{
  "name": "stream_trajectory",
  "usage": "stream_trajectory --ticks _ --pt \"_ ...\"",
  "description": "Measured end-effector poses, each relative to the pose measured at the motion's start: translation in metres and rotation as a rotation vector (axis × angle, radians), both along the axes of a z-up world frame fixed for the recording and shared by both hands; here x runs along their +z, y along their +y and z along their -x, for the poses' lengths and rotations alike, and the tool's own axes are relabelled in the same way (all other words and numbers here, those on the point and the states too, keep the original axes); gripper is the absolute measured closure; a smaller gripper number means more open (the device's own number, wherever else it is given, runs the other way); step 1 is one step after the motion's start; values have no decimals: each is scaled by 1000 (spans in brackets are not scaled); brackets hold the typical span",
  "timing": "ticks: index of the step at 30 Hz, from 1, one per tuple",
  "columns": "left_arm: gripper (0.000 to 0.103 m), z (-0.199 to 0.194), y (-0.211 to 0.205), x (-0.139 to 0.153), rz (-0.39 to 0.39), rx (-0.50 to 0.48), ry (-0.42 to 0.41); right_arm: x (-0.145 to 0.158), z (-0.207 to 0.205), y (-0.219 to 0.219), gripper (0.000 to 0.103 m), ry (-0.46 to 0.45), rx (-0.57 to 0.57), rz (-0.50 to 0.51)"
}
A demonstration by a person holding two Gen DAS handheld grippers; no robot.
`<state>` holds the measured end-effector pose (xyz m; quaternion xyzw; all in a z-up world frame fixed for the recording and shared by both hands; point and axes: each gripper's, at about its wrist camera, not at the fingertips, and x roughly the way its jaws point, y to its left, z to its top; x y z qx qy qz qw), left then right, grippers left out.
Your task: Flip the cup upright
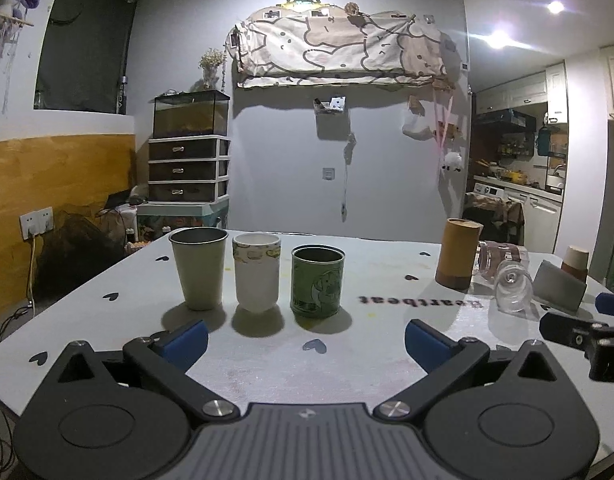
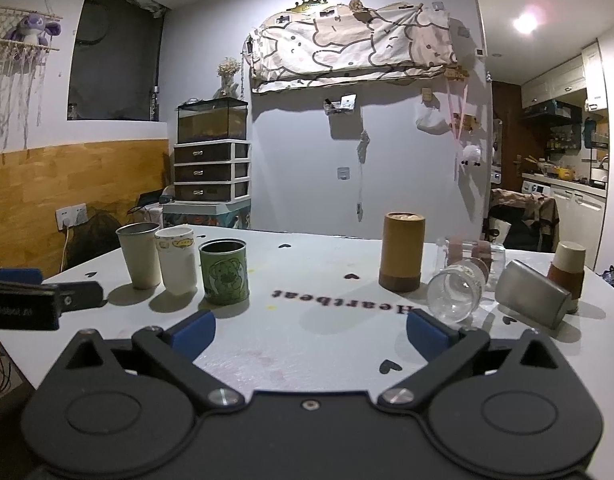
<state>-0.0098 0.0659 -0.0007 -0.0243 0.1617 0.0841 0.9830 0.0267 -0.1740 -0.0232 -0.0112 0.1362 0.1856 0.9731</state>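
Three cups stand upright in a row at the left: a metal cup (image 1: 198,268) (image 2: 139,255), a white printed cup (image 1: 256,272) (image 2: 176,260) and a green tin cup (image 1: 317,281) (image 2: 223,272). At the right, a tan cylinder cup (image 1: 458,253) (image 2: 402,251) stands mouth down. A clear glass (image 1: 512,286) (image 2: 457,290), a second clear glass (image 2: 473,252) and a steel cup (image 1: 559,285) (image 2: 533,294) lie on their sides. My left gripper (image 1: 305,342) is open and empty before the row. My right gripper (image 2: 310,330) is open and empty, its right finger just before the clear glass.
A brown and cream cup (image 2: 568,270) stands mouth down at the far right. The white table (image 2: 307,280) bears heart marks and the word Heartbeat. The right gripper shows at the right edge of the left wrist view (image 1: 587,330); the left gripper shows at the left of the right wrist view (image 2: 35,298).
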Motion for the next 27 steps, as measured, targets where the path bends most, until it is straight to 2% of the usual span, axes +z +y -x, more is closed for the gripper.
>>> stream_trajectory --ticks 27 --pt "0 3 -4 -7 -3 -2 52 -3 0 0 0 17 -27 19"
